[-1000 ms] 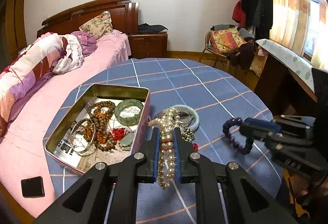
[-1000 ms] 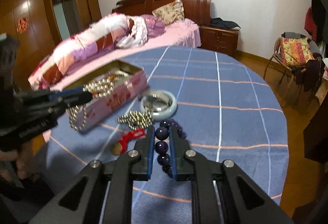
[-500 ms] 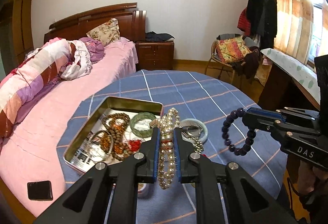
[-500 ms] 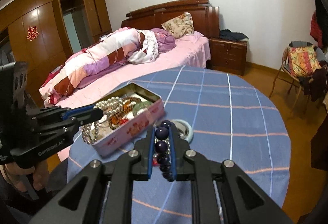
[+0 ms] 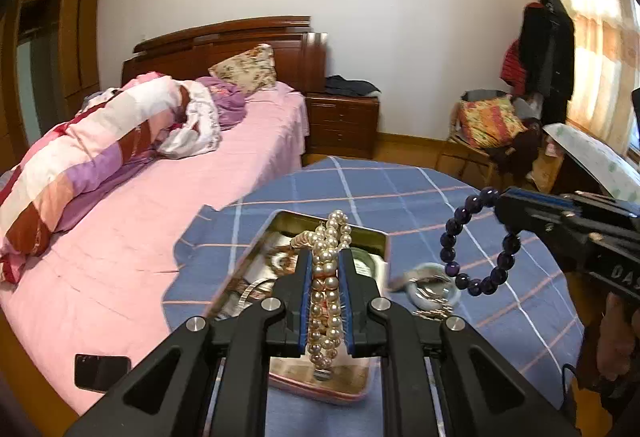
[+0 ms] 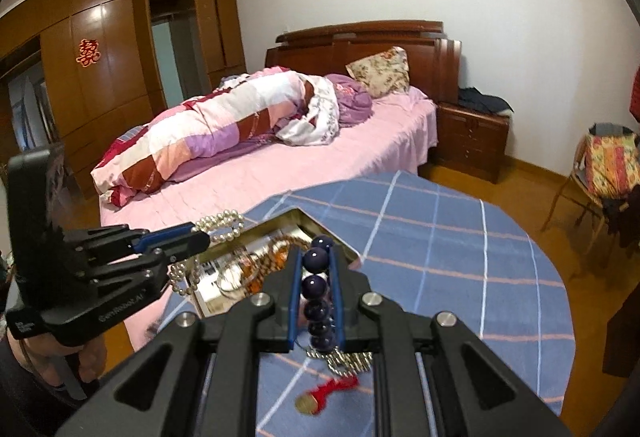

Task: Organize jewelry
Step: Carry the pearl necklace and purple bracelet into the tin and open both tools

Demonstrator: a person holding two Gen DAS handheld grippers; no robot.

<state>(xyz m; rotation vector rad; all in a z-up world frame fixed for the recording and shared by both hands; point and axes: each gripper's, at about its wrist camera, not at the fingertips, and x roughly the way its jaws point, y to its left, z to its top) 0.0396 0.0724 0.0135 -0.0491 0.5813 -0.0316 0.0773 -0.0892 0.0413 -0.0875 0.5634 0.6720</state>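
Left wrist view is showing the left gripper pinching a strand of cream pearl beads between its blue-lined fingers, the strand looping out past the fingertips and hanging above the open rectangular metal tin lying on the blue checked tablecloth. To the right, the right gripper is gripping a bracelet of dark purple round beads, which is dangling in the air over a pale green bangle resting just beside the tin. Right wrist view is showing the purple beads lined up between the closed fingers, with brown beads and other jewelry lying inside the tin. On the cloth below, a red tassel with a gold coin is lying beside a small heap of metallic beads.
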